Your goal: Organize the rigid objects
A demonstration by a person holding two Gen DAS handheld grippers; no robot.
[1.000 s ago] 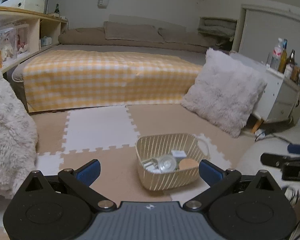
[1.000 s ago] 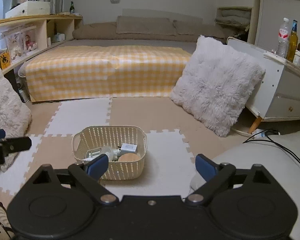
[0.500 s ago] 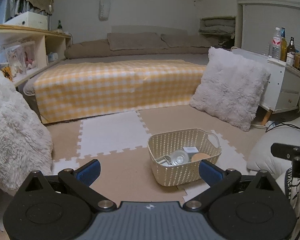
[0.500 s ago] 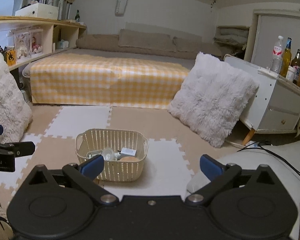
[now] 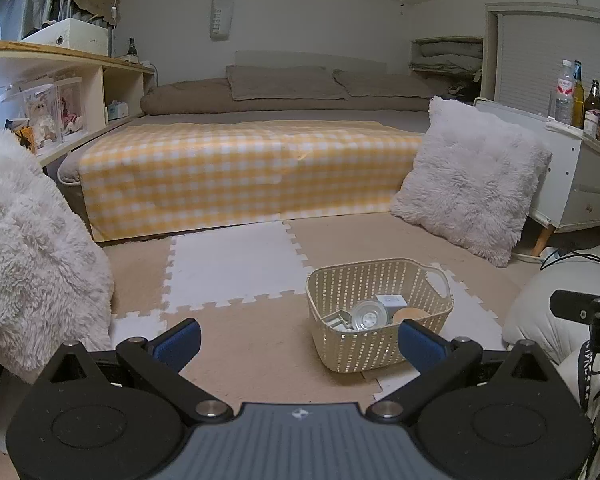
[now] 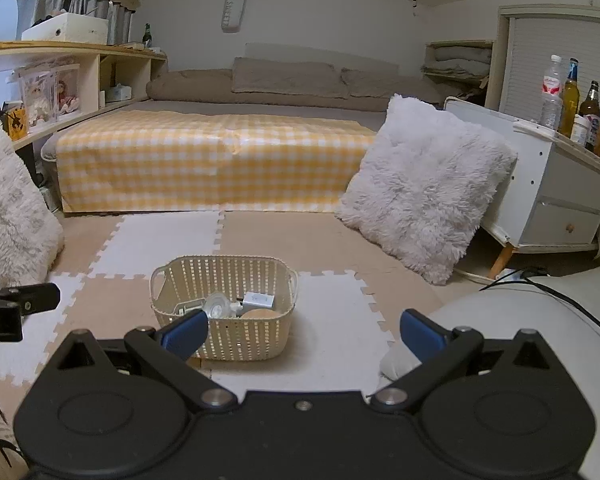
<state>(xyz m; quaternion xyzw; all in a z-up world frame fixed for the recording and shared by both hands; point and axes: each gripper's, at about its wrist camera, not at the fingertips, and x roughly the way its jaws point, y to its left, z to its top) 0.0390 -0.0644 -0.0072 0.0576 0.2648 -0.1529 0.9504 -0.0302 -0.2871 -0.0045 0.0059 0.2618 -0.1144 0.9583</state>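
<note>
A cream plastic basket [image 5: 380, 350] stands on the foam floor mat; it also shows in the right wrist view [image 6: 240, 344]. Inside it lie a round silver can [image 5: 369, 315], a small white box [image 5: 392, 301] and a tan round lid [image 5: 411, 314]. My left gripper [image 5: 299, 339] is open and empty, held back from the basket, which is ahead and to its right. My right gripper [image 6: 305, 329] is open and empty, with the basket ahead and to its left.
A bed with a yellow checked cover [image 5: 244, 168] fills the back. A fluffy white pillow [image 5: 468, 176] leans at the right by a white cabinet [image 5: 580, 184] with bottles. Another fluffy cushion [image 5: 24, 264] is at the left. A white beanbag [image 6: 520, 328] lies at the right.
Both grippers have pulled back and tilted up from the basket; it now looks smaller and farther off in both views. Both stay open and empty.
</note>
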